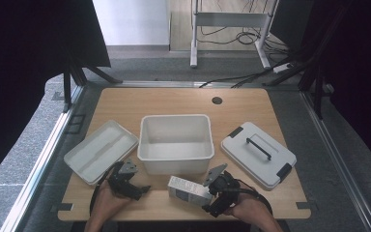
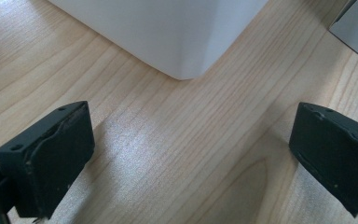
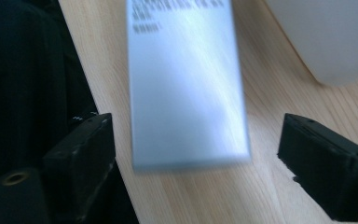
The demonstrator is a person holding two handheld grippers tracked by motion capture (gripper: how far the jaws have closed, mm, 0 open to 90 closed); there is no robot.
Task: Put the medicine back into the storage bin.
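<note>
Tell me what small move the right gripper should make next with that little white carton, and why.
Probably ease the right gripper forward and close on the white carton. Its jaws stand open with the carton's near end just ahead of them, apart from both pads, lying flat on the table. The open bin sits right behind it, a likely place for it.

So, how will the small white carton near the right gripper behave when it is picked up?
The small white carton looks like thin cardboard, so probably light and somewhat crushable. Its flat sides should not roll. The glossy face may slip between the right gripper, whose jaws stand open.
</note>
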